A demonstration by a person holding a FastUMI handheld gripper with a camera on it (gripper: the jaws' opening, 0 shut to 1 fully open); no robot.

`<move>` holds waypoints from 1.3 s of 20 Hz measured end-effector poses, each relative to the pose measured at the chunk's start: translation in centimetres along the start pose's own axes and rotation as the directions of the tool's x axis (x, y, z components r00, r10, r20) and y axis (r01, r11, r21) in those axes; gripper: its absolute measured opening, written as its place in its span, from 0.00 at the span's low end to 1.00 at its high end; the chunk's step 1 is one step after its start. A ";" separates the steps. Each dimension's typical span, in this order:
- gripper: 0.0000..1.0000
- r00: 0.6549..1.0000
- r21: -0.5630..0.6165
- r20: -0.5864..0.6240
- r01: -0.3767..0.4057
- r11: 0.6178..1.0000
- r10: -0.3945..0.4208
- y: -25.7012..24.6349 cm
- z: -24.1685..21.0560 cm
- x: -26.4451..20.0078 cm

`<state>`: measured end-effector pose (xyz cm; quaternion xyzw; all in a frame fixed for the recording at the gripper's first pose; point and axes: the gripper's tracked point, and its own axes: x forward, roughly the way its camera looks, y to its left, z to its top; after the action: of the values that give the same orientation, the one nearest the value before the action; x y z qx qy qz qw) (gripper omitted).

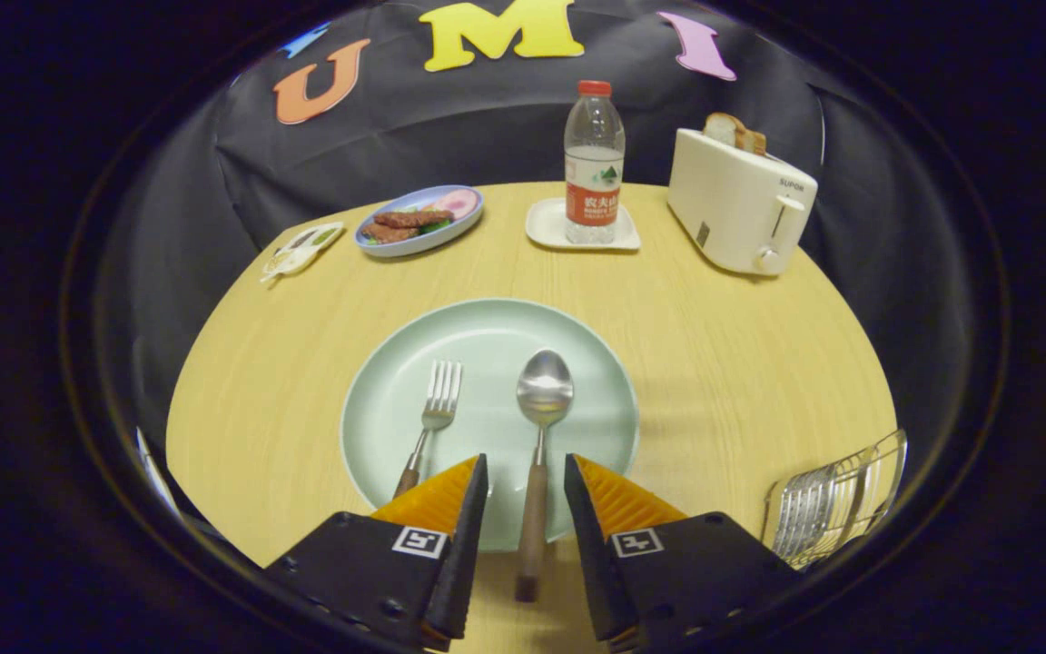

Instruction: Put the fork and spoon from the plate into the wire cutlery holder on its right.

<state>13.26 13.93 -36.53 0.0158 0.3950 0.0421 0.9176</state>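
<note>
Nothing's moved yet: fork (433, 420) and spoon (538, 445) both lie on the plate (596, 363), mid-desk. Your gripper (526, 477) is spread around the spoon handle; wire cutlery holder (836, 500) waits empty at the desk's right edge.

The fork's (432, 420) wooden handle end slips behind the left finger (437, 498) of the gripper (526, 472); the wire cutlery holder (836, 500), off beyond the right finger, is cut by the view's rim; the small packet (300, 248) far ahead to the left is too small to make out.
</note>
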 end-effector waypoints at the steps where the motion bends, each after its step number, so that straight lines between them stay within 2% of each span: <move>1: 0.51 1.000 0.001 -0.019 0.010 1.000 -0.010 -0.2 -0.5 0.4; 2: 0.43 0.999 0.007 -0.027 0.020 1.000 -0.019 -0.3 -0.7 0.6; 4: 0.17 0.999 0.007 -0.031 0.018 1.000 -0.017 -0.2 -0.7 0.4; 5: 0.18 0.999 0.003 -0.027 0.028 1.000 -0.028 -0.3 -0.7 0.5; 8: 0.07 0.999 -0.006 -0.039 0.019 1.000 -0.019 -0.5 -0.9 -0.5; 14: 0.06 1.000 -0.027 -0.016 -0.004 1.000 0.004 -2.2 -1.3 -4.4; 15: 0.01 1.000 -0.036 -0.016 -0.006 0.999 0.005 -2.7 -1.6 -5.1; 21: 0.01 0.998 -0.053 0.047 -0.048 0.997 0.050 -4.9 -0.8 -10.1; 26: 0.01 0.996 -0.043 0.073 -0.053 0.998 0.056 -9.0 -0.5 -14.8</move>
<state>3.34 3.63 -26.79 0.0092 0.3593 0.0747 0.9302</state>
